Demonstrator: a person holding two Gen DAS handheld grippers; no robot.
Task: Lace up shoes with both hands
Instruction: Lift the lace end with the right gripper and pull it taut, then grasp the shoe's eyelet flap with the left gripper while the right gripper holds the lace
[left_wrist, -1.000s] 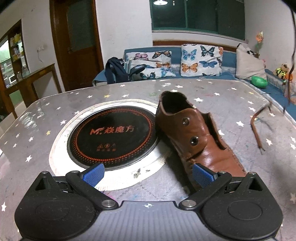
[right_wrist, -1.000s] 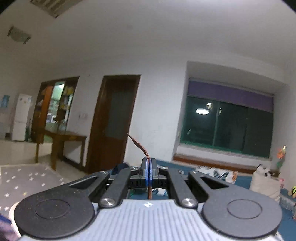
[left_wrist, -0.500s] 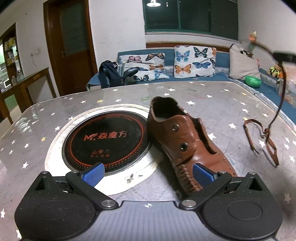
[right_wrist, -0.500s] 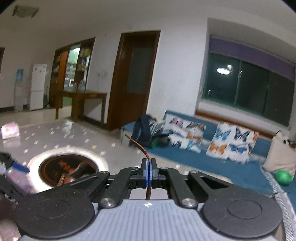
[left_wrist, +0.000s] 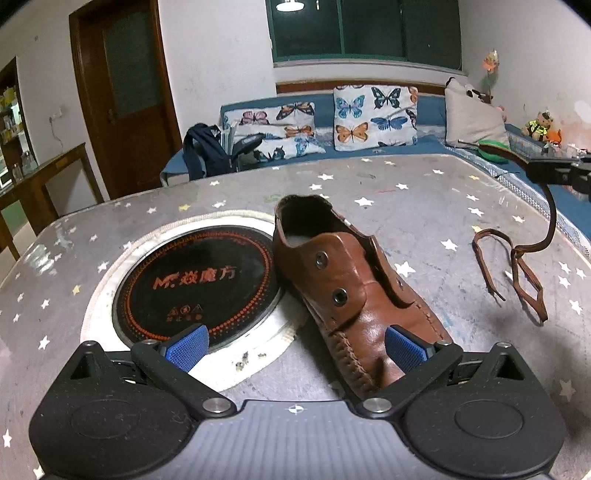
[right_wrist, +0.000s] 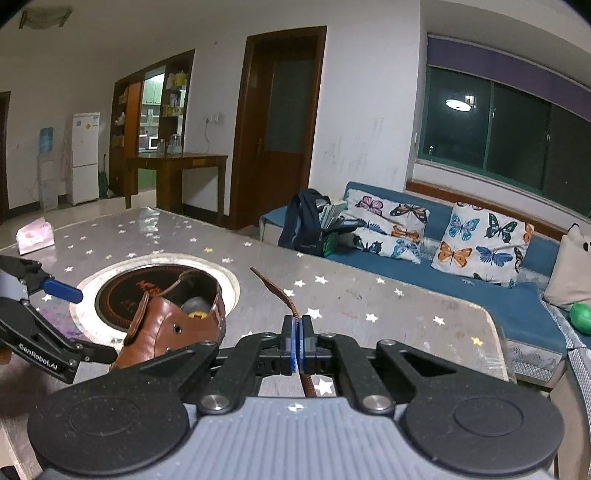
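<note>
A brown leather shoe (left_wrist: 343, 284) lies on the star-patterned table, its toe toward my left gripper (left_wrist: 293, 345). That gripper is open, with the toe in front of its right blue pad (left_wrist: 404, 349). The shoe's metal eyelets are empty. My right gripper (right_wrist: 297, 345) is shut on a brown shoelace (right_wrist: 279, 293), whose tip sticks up past the pads. In the left wrist view the right gripper (left_wrist: 554, 173) hangs at the right edge above the table, and the shoelace (left_wrist: 517, 262) droops from it in loops onto the table. The shoe (right_wrist: 173, 321) sits left of the right gripper.
A round black induction hob (left_wrist: 199, 282) is set into the table (left_wrist: 424, 206) just left of the shoe. A pink tissue pack (right_wrist: 35, 240) lies at the far left corner. A blue sofa with butterfly cushions (left_wrist: 373, 110) and a dark backpack (left_wrist: 201, 153) stand beyond the table.
My right gripper has sunk and tipped down, so the table and shoe came into its view. The hanging shoelace now rests more on the table. The left gripper has barely moved.
</note>
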